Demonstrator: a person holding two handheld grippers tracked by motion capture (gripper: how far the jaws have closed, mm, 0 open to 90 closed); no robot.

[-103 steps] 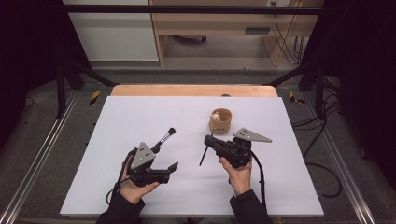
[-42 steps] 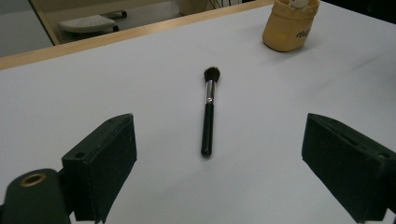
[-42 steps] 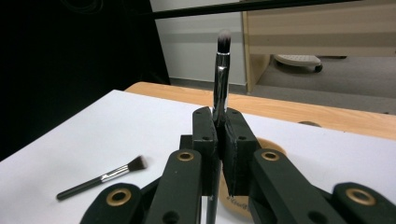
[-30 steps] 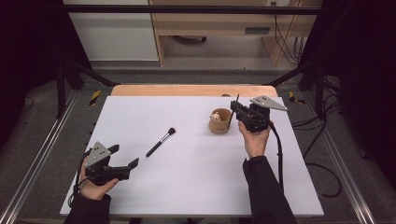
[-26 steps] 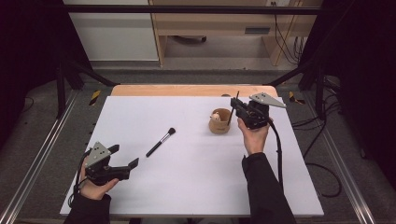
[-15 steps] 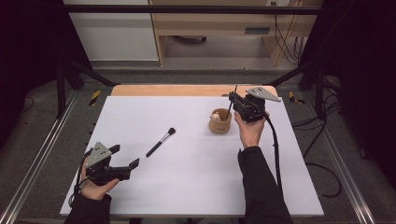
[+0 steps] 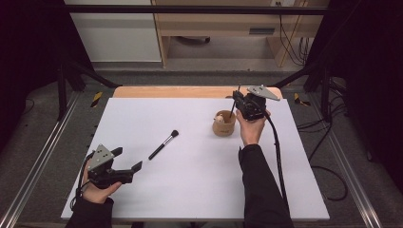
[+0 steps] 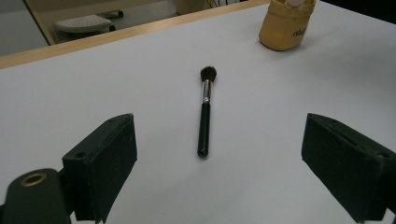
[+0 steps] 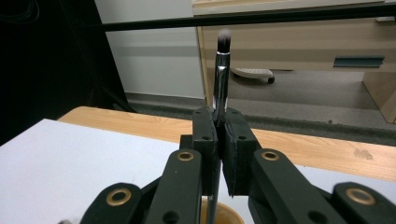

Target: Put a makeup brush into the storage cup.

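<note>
Since 3.4 s ago my right gripper [image 7: 236, 100] has gone from near the tabletop's middle to the far right area, above the wooden cup [image 7: 224, 123], carrying the small brush [image 9: 221, 70] along. My left gripper [image 7: 127, 161] has pulled back from the long brush [image 7: 163, 145] toward the near left corner of the tabletop [image 7: 190, 180]. The long brush has not moved.

Right gripper: clenched on the small brush. In the right gripper view the jaws pinch its metal ferrule, bristle tip up, handle running down between the jaws toward the cup's rim [image 9: 224, 215] just below. In the high view the brush stands nearly upright, lower end at or inside the cup mouth; can't tell if it touches the cup. My right hand [image 7: 250, 127] is just right of the cup.

Left gripper: released, jaws wide apart, holding nothing, low over the tabletop. In the left gripper view the long brush [image 8: 204, 112] lies flat ahead between the two jaws, apart from both, dark bristles pointing away from me, handle end nearer. The cup [image 8: 286, 25] sits farther off, beyond and right of it. My left hand [image 7: 97, 187] grips the tool at the near left edge.

Long brush lies well apart from the cup, left of it, angled with its bristles toward the far right.
</note>
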